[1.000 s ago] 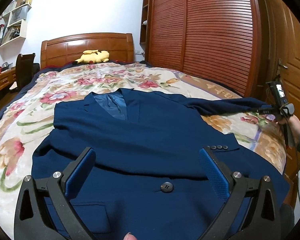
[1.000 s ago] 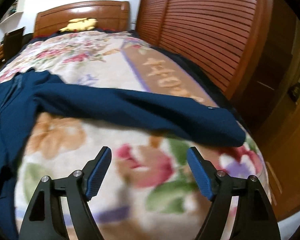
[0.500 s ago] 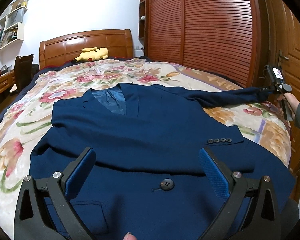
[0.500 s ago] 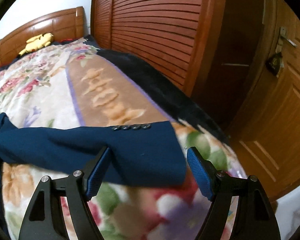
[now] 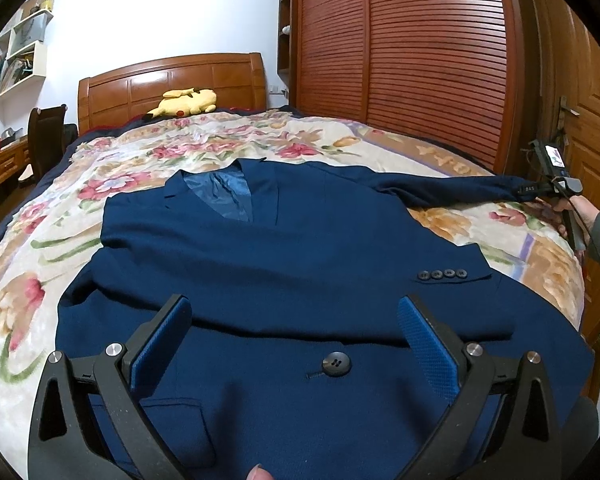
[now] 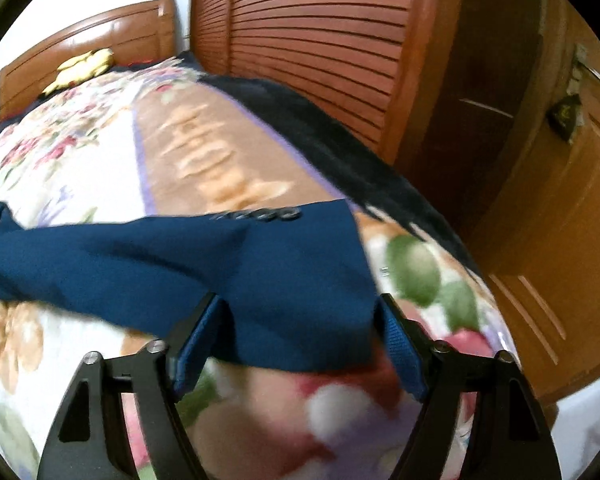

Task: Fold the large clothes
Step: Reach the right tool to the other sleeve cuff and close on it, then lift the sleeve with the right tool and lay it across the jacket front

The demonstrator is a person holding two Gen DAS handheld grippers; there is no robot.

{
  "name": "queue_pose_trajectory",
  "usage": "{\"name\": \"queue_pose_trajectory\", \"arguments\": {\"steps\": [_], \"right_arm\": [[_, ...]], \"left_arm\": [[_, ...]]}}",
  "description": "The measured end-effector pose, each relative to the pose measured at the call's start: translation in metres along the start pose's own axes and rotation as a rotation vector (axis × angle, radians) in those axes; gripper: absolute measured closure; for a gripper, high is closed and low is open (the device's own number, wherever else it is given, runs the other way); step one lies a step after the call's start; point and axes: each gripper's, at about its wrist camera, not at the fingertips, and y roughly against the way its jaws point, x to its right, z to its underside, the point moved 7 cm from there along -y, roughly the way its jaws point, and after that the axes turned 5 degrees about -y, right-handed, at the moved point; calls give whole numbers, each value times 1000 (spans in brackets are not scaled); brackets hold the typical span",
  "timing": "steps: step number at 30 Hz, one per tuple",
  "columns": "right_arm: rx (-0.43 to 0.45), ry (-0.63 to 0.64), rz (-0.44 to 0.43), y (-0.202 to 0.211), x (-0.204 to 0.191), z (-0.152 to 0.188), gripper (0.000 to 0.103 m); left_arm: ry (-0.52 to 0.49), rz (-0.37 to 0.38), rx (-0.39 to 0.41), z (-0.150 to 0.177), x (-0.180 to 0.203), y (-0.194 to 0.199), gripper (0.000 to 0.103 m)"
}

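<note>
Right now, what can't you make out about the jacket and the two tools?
- Jacket hem: cut off by the left wrist view's lower edge and the left tool.
- Sleeve cuff: right wrist view is motion-blurred; contact with the open right tool is unclear.
- Cuff buttons: smeared, uncountable there.

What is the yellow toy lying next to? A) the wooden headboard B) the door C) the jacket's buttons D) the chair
A: the yellow toy lies at the top of the bed right against the wooden headboard, far from the blue jacket.
</note>
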Motion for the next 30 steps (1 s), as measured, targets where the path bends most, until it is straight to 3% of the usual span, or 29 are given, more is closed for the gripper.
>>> {"name": "queue_pose_trajectory", "arguments": {"steps": [1,2,3,5,14,17,21,25,30], "right_arm": [[-3,24,3,2,-3,1,57],[-6,55,4,4,-8,2,77],[-1,94,29,8,-14,2,87],[1,128,24,19,-24,1,92],[188,247,-43,125,-78,-28,94],[298,289,-46,171,-101,-37,94],[376,302,-105,219,-131,-44,94],[424,344,-168,255,-166,-38,94],[463,433,-275,291,-214,-7,94]], "left_arm": [[0,1,-4,0,0,-1,0],[1,4,-7,1,0,-2,0],[4,7,-8,1,0,-2,0],[10,13,-8,1,-1,-2,0],[42,23,23,1,-9,13,0],[43,19,15,5,-13,17,0],[50,13,14,8,-23,24,0],[57,-9,17,12,-37,35,0],[78,-34,24,16,-55,46,0]]}}
